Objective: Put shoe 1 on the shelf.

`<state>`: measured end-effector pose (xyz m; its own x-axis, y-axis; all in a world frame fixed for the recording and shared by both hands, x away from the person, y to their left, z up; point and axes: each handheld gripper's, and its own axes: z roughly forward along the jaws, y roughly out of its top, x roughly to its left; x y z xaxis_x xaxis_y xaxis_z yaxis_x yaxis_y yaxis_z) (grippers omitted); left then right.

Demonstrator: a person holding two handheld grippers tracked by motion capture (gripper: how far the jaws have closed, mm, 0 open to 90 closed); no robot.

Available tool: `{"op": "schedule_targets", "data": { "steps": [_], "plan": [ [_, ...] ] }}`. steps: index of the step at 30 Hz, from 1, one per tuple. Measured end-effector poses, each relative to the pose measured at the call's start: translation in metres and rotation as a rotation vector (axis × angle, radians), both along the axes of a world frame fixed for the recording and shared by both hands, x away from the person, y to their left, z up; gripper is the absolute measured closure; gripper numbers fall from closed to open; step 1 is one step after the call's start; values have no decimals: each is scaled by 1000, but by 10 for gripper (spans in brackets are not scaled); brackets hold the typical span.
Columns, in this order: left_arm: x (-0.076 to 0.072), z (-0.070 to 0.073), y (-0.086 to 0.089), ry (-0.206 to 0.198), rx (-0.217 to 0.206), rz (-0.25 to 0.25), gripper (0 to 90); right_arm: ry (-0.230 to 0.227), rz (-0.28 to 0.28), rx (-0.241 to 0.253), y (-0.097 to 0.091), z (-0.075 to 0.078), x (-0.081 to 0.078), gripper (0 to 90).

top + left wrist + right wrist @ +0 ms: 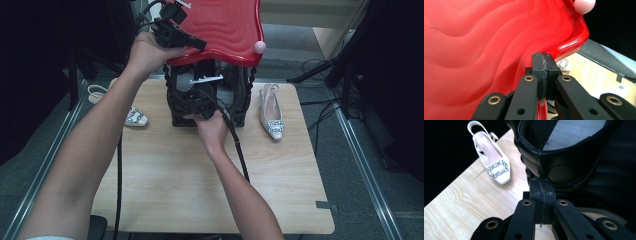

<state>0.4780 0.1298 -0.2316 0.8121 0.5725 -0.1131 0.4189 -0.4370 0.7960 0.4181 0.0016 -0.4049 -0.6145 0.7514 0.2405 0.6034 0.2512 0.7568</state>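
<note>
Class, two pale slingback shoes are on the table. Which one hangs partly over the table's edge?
The shoe at the table's left: its heel end overhangs the edge. The other shoe lies wholly on the wood, right of the black stand.

A pale slingback shoe (271, 112) with a sparkly buckle lies on the light wooden table (175, 190), well to the right of the fingers (535, 192) of the right gripper (196, 102). A matching shoe (134, 117) lies left of them, at the table's edge. Dark cables (320, 67) trail across the grey floor (360, 200) farther right.
</note>
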Motion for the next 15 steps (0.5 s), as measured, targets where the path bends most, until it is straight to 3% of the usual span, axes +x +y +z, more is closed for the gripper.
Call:
{"op": "schedule_targets", "data": {
  "steps": [4,15],
  "plan": [
    [0,0,0,-6,3,-2,900,-28,17,24,-6,-1,-7,900],
    [0,0,0,-4,1,2,896,-52,84,50,-28,-3,-31,900]
  ]
}}
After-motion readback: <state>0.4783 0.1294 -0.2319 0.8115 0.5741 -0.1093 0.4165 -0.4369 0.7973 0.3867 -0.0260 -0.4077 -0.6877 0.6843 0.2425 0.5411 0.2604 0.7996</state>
